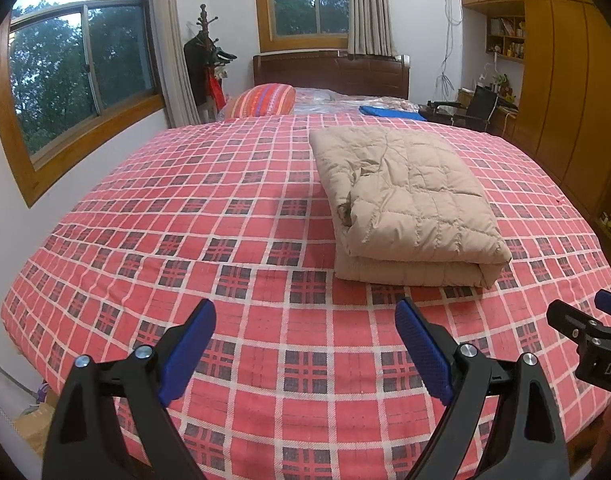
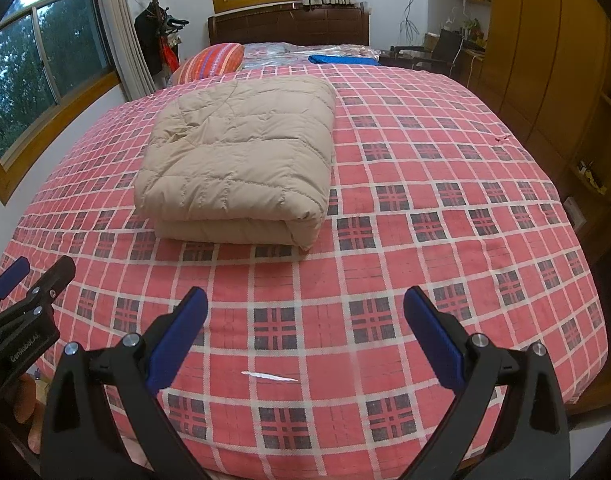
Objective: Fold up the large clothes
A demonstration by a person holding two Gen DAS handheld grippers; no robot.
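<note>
A beige quilted garment is seen folded into a thick rectangle on the red plaid bedcover, right of centre. The left gripper is held low over the near edge of the bed with its blue-padded fingers spread wide and nothing between them, while part of the right gripper is caught at the right border. A striped pillow and a blue cloth are laid near the dark headboard

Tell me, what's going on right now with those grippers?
Left gripper open, empty. Right gripper open, empty. Beige padded coat folded on the bed, untouched. Nothing in the way.
</note>
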